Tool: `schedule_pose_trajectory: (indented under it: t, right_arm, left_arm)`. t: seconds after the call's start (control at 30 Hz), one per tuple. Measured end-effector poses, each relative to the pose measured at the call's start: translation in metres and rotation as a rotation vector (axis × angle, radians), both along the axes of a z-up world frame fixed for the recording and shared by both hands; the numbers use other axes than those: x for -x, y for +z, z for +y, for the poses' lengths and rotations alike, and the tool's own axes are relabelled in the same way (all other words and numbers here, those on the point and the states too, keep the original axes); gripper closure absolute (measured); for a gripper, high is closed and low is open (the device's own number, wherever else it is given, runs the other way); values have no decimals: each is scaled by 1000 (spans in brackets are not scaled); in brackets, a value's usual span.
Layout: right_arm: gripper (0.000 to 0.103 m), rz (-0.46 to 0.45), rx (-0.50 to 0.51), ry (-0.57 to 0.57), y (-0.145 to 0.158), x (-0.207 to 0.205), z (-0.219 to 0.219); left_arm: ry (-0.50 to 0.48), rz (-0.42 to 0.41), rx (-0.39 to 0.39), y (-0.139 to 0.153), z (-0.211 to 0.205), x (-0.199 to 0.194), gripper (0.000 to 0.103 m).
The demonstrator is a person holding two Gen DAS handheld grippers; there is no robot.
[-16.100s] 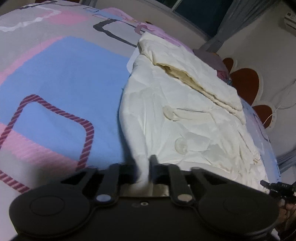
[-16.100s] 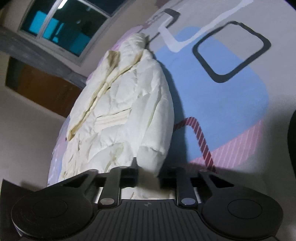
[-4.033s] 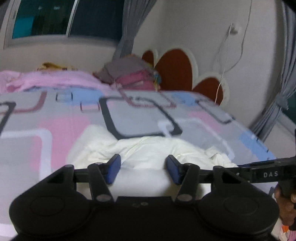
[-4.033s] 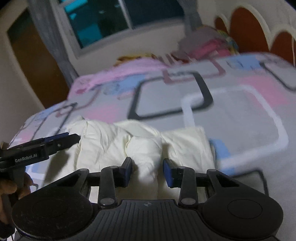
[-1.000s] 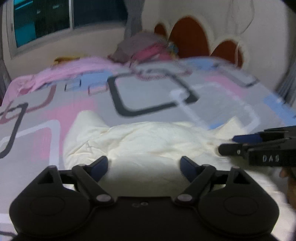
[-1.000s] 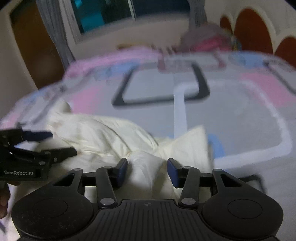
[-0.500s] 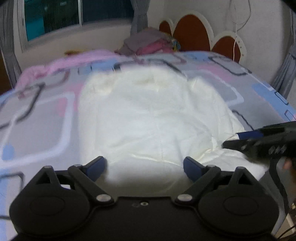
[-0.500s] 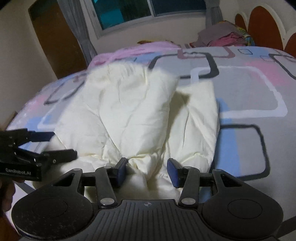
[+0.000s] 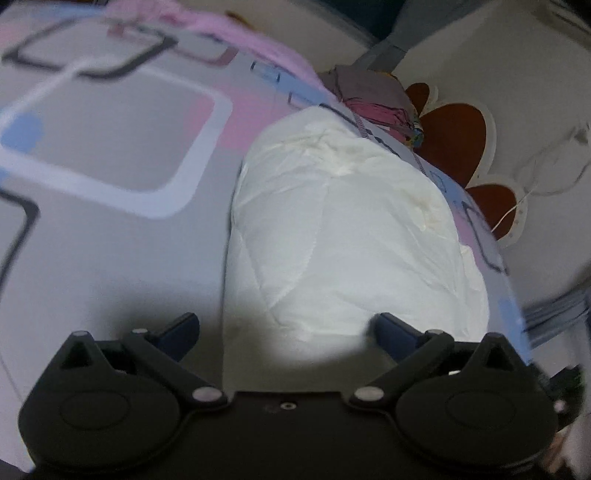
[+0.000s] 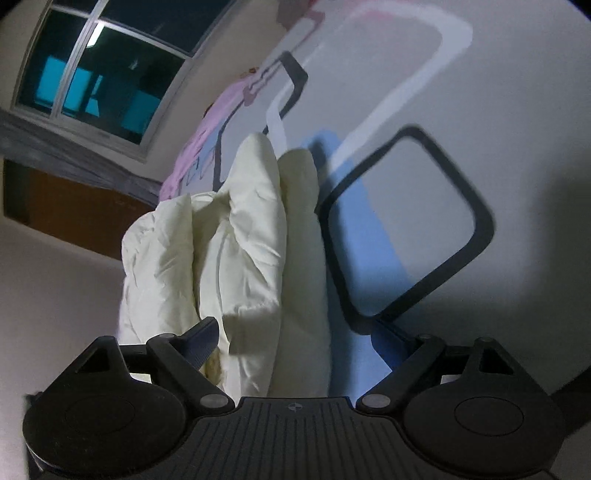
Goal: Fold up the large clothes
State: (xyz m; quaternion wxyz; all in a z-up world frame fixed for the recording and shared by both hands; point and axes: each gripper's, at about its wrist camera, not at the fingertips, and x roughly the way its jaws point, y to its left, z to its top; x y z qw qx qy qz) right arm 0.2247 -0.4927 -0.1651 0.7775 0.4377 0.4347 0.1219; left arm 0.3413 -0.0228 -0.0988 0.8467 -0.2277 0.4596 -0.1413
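Note:
A cream puffy jacket (image 9: 343, 229) lies folded into a thick bundle on the bed. In the left wrist view its smooth back faces up. My left gripper (image 9: 288, 332) is open wide and empty, at the bundle's near end, with the jacket lying between the spread fingers. In the right wrist view the jacket (image 10: 240, 251) shows its stacked folds from the side. My right gripper (image 10: 299, 336) is open wide and empty, at the near end of the folds.
The bed sheet (image 9: 110, 155) is grey with blue, pink and dark square outlines. A pile of folded clothes (image 9: 373, 96) sits by the scalloped headboard (image 9: 454, 136). A pink blanket (image 9: 236, 26) lies at the far edge. A window (image 10: 99, 70) and wall are behind.
Both grippers have swung apart and tilted, each now viewing the bundle from its own side. The right gripper has opened wider. The folded jacket lies still on the bed.

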Motion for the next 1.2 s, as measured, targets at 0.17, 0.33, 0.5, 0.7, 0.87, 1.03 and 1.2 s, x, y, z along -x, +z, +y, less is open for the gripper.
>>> schedule_pose_trajectory:
  t: [0.17, 0.33, 0.5, 0.7, 0.87, 1.03, 1.2]
  right_arm:
    - [14, 1, -1, 40, 0, -12, 10]
    - [41, 33, -8, 75, -8, -22, 28]
    - [54, 23, 7, 75, -10, -26, 36]
    - [62, -13, 50, 62, 7, -15, 45]
    - [64, -44, 78, 62, 24, -15, 68]
    - [70, -104, 51, 76, 44, -29, 109]
    - [70, -118, 99, 145, 53, -57, 179]
  left_arm:
    - [-8, 76, 144, -23, 7, -10, 0]
    - [-63, 97, 202, -36, -2, -17, 0]
    - [-147, 57, 176, -38, -20, -23, 4]
    - [-244, 9, 169, -23, -21, -22, 17]
    - [-304, -61, 132, -1, -13, -21, 20]
    - [-340, -137, 102, 25, 13, -20, 20]
    - [-317, -177, 77, 38, 64, -27, 20]
